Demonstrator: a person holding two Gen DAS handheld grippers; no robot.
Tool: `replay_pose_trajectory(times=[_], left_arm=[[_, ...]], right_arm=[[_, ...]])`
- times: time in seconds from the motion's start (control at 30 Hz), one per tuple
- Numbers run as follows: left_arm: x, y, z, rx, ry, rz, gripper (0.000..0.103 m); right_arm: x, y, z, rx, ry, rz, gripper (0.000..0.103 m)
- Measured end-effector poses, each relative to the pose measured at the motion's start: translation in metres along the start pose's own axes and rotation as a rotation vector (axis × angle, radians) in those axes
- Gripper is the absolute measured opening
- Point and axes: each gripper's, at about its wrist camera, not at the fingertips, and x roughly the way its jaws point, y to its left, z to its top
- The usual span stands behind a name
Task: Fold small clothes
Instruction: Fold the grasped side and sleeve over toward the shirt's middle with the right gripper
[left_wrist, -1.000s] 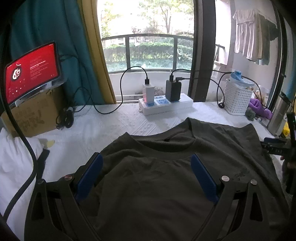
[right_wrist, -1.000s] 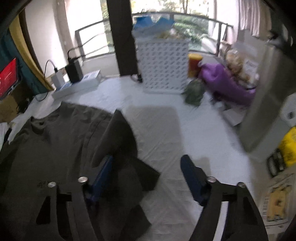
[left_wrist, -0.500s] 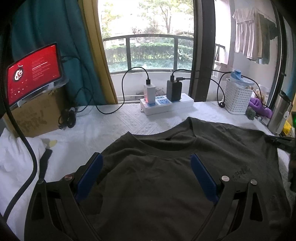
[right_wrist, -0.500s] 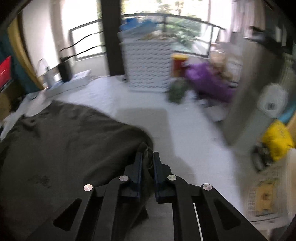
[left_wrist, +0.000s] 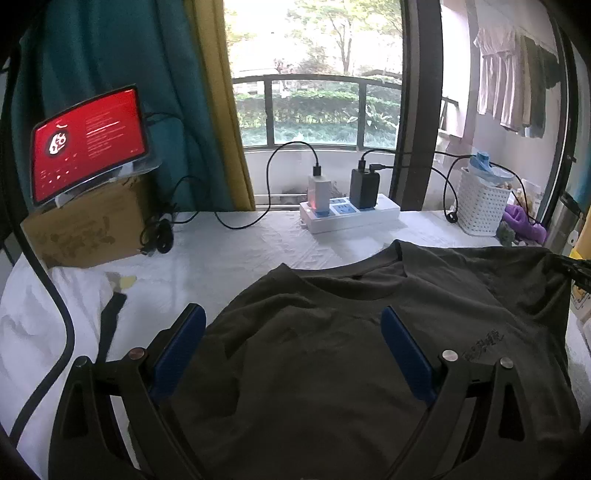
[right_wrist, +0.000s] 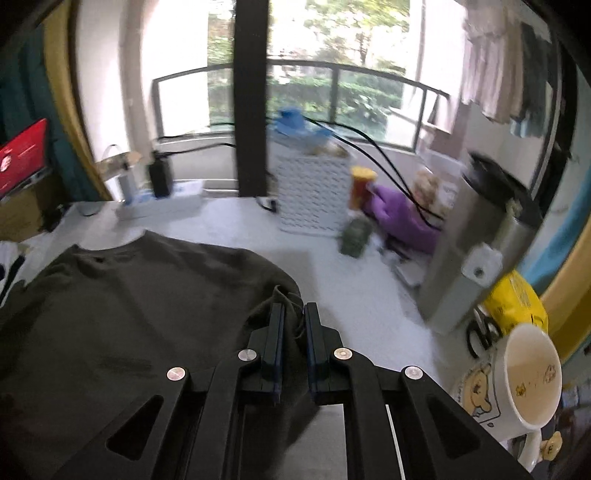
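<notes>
While the dark olive cotton T-shirt (left_wrist: 332, 354) lies spread on the white-covered table (left_wrist: 229, 258), the right gripper (right_wrist: 293, 314) pinches its bunched right edge, jaws nearly closed; the left gripper (left_wrist: 291, 332) hangs above it, spread wide, holding nothing.

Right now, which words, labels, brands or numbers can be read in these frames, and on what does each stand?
None can be quoted.
Red tablet screen: white text lines and a round logo, too blurred.
Dark green T-shirt: small dark print near its right side, not legible.
Cardboard box: faint markings, unreadable.
White mug: cartoon bear pictures only, no words.
</notes>
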Motion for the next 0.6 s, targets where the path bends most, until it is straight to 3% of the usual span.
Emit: replay_pose_trajectory(times=[0.4,0.47,0.5,0.53,0.6], left_arm=[[-0.009,0.025,-0.014,-0.032,0.004,-0.013,0.095],[-0.011,0.029,-0.016,-0.041,0.002,-0.011,0.095],[-0.011,0.031,-0.016,-0.046,0.001,-0.009,0.095],[-0.011,0.034,-0.016,-0.053,0.001,-0.007,0.095],[-0.011,0.039,-0.017,-0.062,0.002,-0.002,0.095]], right_arm=[[0.024,0.098,-0.012,-0.147,0.1,0.133,0.012],[0.027,0.111,-0.016,-0.165,0.112,0.165,0.021],[0.026,0.115,-0.018,-0.164,0.114,0.179,0.044],[0.025,0.117,-0.019,-0.161,0.116,0.193,0.076],[0.017,0.12,-0.021,-0.149,0.112,0.243,0.082]])
